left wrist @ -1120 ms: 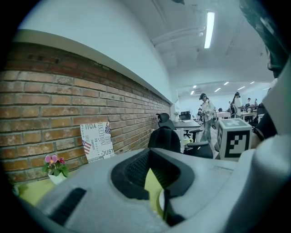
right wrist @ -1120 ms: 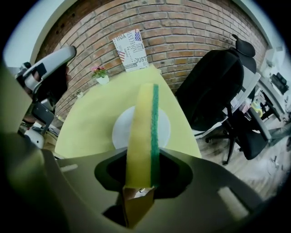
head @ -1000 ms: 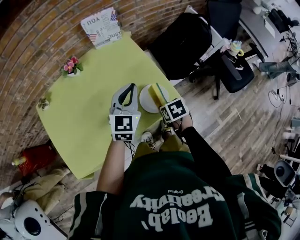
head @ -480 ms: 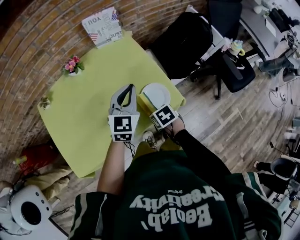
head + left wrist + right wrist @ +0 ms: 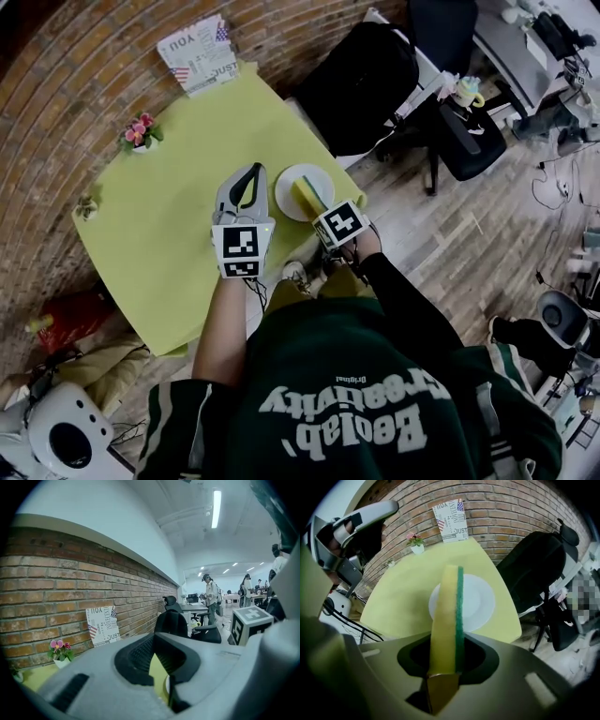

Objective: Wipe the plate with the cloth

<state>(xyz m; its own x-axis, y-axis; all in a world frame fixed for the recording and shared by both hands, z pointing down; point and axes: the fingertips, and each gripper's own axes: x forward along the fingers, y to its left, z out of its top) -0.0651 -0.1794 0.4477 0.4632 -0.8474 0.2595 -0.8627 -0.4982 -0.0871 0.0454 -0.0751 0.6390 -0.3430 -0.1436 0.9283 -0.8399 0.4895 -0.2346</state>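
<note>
A white plate (image 5: 286,202) lies near the right corner of the lime-green table (image 5: 169,187). My right gripper (image 5: 317,208) is shut on a yellow sponge with a green scouring side (image 5: 307,195), held on edge over the plate's middle. In the right gripper view the sponge (image 5: 447,616) runs forward from the right gripper (image 5: 445,665) across the plate (image 5: 480,602). Whether it touches the plate I cannot tell. My left gripper (image 5: 251,172) hovers just left of the plate, shut on nothing. The left gripper (image 5: 153,639) shows its pads meeting at the tips.
A small flower pot (image 5: 141,131) and a printed card (image 5: 200,53) against the brick wall stand at the table's far side. A tiny ornament (image 5: 87,208) sits at the left edge. Black office chairs (image 5: 361,80) stand beyond the table's right corner.
The right gripper drew the sponge to the plate's near-left edge, then carried it back over the plate's middle. The left gripper stayed about where it was.
</note>
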